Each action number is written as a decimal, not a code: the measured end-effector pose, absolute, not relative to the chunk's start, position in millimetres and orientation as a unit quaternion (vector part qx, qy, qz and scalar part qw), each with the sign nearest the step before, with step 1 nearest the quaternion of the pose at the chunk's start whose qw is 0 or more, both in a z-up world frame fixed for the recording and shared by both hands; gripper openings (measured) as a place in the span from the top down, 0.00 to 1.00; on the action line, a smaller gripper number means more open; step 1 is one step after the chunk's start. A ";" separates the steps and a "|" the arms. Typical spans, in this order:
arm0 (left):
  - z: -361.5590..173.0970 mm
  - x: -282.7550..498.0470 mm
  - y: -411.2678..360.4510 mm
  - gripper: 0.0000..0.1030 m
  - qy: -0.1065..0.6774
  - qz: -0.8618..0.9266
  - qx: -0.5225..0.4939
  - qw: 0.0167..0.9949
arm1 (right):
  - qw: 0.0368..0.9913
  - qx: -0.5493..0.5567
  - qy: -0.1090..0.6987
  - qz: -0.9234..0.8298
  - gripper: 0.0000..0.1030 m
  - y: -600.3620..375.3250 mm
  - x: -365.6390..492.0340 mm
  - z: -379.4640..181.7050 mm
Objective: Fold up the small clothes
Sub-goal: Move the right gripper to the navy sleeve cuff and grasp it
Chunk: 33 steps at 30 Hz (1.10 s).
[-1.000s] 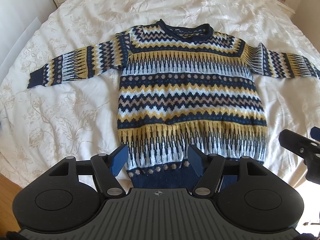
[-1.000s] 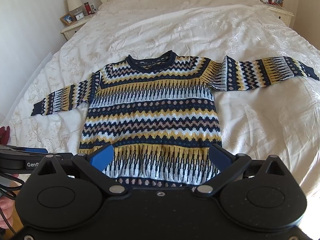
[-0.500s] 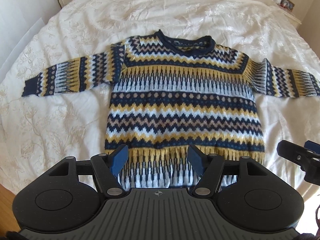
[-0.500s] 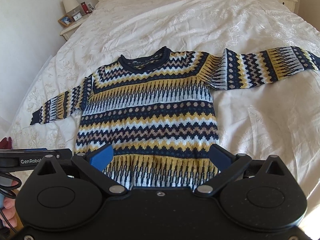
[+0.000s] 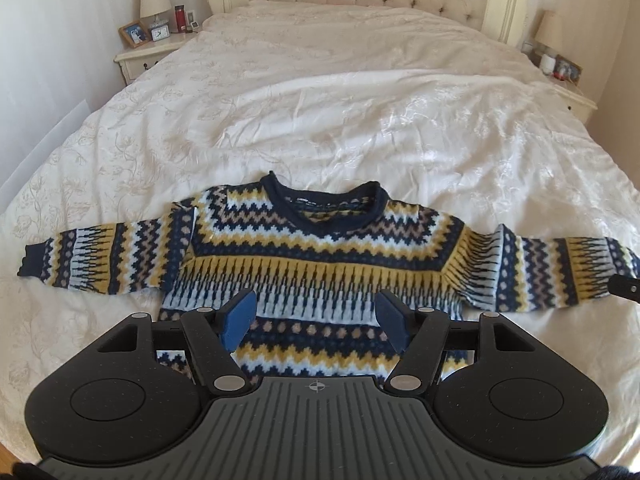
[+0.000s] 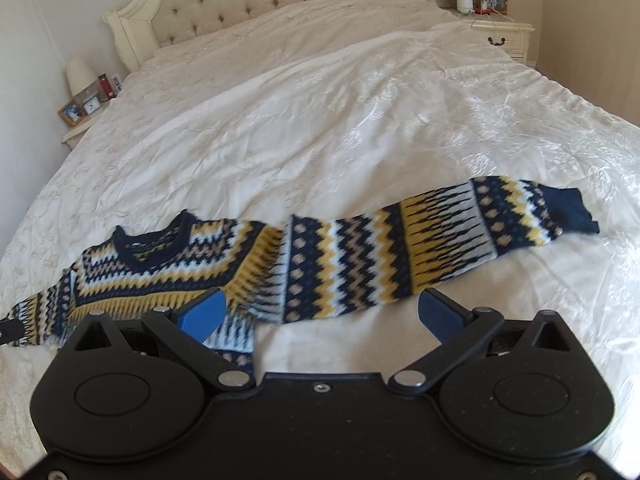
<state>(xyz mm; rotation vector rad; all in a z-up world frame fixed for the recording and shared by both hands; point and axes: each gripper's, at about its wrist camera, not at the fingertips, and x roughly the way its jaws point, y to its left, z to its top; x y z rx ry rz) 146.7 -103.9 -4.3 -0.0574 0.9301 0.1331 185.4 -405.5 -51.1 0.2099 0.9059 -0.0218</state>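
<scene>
A big white bed (image 5: 360,112) fills the room. A sweater (image 5: 320,264) with blue, yellow and white zigzags lies flat on it, front up, both sleeves spread out to the sides. The left gripper (image 5: 318,318) hangs over the sweater's middle, its jaws wide apart and empty. The right gripper (image 6: 320,316) hangs by the right sleeve (image 6: 420,248), jaws also wide apart, holding nothing.

No legible text or labels
</scene>
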 end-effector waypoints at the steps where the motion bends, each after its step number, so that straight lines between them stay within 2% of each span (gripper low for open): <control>1: -5.9 150.9 -108.2 0.38 0.453 0.065 -0.032 0.889 | 0.892 0.099 0.442 -0.020 0.01 -419.0 193.5 -54.7; 10: -19.9 173.9 -152.8 0.38 0.493 0.050 0.006 0.869 | 0.876 0.117 0.461 -0.079 0.01 -529.1 237.7 -69.6; 19: -27.2 188.1 -172.2 0.38 0.508 0.045 -0.018 0.860 | 0.858 0.151 0.477 -0.114 0.01 -608.7 261.2 -89.3; 25: -34.1 192.6 -178.7 0.38 0.526 0.050 -0.016 0.849 | 0.826 0.210 0.516 -0.086 0.01 -632.9 267.4 -127.3; 33: -36.5 192.9 -182.3 0.38 0.538 0.059 -0.003 0.841 | 0.831 0.243 0.493 -0.080 0.00 -639.9 265.9 -143.0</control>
